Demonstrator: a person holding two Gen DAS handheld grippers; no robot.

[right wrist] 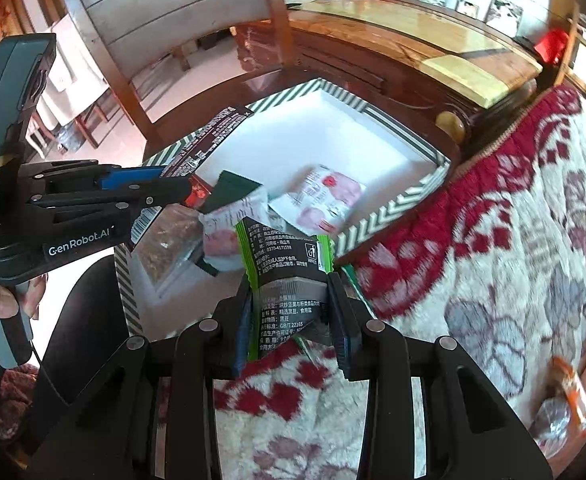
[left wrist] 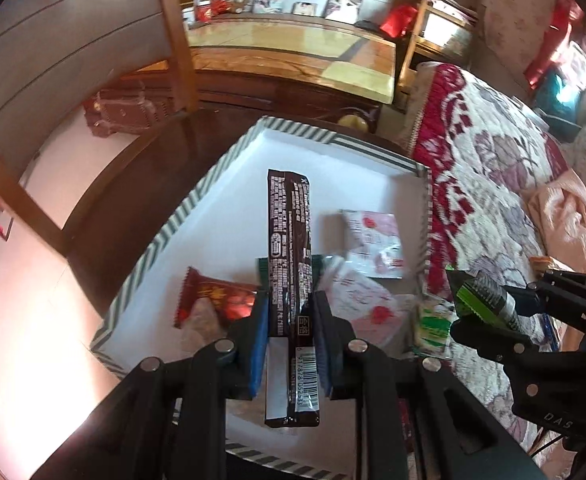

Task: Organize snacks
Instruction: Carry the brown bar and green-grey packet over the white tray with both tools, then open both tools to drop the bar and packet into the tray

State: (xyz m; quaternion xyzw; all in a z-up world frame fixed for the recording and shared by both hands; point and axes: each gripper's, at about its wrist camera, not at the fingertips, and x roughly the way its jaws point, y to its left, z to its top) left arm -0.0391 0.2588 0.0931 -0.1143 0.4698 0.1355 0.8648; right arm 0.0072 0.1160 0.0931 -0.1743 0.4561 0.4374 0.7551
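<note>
My left gripper point(left wrist: 291, 312) is shut on a long dark brown snack bar point(left wrist: 289, 240), which hangs over the white box with a green striped rim point(left wrist: 181, 216). In the right wrist view the same gripper point(right wrist: 181, 186) comes in from the left with the brown bar point(right wrist: 213, 140) over the striped rim point(right wrist: 397, 208). My right gripper point(right wrist: 293, 304) is shut on a green and black snack packet point(right wrist: 285, 268), held above the blanket just beside the box. In the left wrist view the right gripper point(left wrist: 505, 304) holds this green packet point(left wrist: 481, 292) at the right.
Inside the box lie a red candy packet point(left wrist: 217, 298), pink and white packets point(left wrist: 373, 240) and a dark green packet point(right wrist: 233, 190). A red and white floral blanket point(right wrist: 493, 260) covers the surface to the right, with an orange wrapped snack point(right wrist: 573, 392) on it. A wooden chair point(right wrist: 173, 12) and cabinet point(left wrist: 293, 52) stand behind.
</note>
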